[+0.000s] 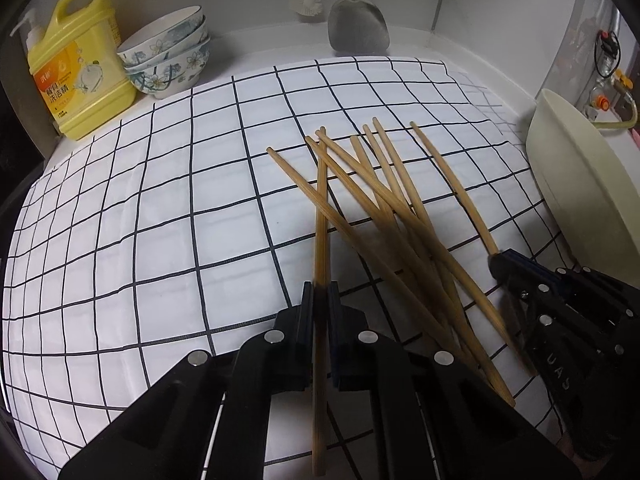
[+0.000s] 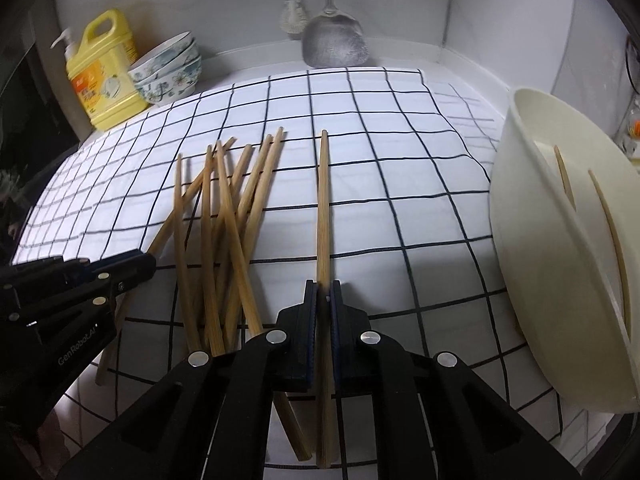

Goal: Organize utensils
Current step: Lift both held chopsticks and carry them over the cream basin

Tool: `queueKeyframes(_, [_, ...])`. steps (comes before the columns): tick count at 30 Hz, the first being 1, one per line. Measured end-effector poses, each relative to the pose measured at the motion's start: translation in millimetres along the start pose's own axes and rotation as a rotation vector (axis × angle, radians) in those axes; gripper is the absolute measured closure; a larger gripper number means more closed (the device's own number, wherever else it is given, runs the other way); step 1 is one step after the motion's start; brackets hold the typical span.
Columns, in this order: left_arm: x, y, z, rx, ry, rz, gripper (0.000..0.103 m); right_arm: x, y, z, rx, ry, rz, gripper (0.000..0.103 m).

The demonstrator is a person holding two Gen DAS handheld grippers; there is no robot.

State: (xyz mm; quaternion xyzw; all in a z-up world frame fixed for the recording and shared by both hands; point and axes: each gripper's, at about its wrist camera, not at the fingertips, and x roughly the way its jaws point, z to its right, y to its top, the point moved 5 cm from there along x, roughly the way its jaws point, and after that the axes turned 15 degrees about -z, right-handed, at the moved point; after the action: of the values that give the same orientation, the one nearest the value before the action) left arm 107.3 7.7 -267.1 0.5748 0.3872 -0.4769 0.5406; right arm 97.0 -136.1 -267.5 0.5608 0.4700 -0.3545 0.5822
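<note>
Two chopsticks are pinched now: my left gripper [image 1: 320, 296] is clamped on one chopstick [image 1: 321, 200], my right gripper [image 2: 323, 292] on another chopstick [image 2: 323, 200]. Between them the loose pile [image 2: 224, 232] lies crossed on the checked cloth [image 2: 400, 160]; two more sit inside the cream holder [image 2: 520, 240]. They look light, stiff and round, likely to swivel, so I'd grip near mid-length.
</note>
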Motion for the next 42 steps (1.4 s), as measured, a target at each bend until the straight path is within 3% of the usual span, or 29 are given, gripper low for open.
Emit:
queueKeyframes(13, [-17, 9, -21, -0.008, -0.044, -0.003, 0.096, -17, 1, 5, 0.085, 0.026, 0.006, 0.097])
queueKeyframes(28, [-50, 22, -62, -0.022, -0.032, 0.053, 0.096, -41, 8, -6, 0.117, 0.008, 0.054, 0.097])
queueKeyframes(42, [-58, -2, -73, 0.009, -0.034, 0.034, 0.096, -63, -19, -11, 0.156, -0.015, 0.058, 0.097])
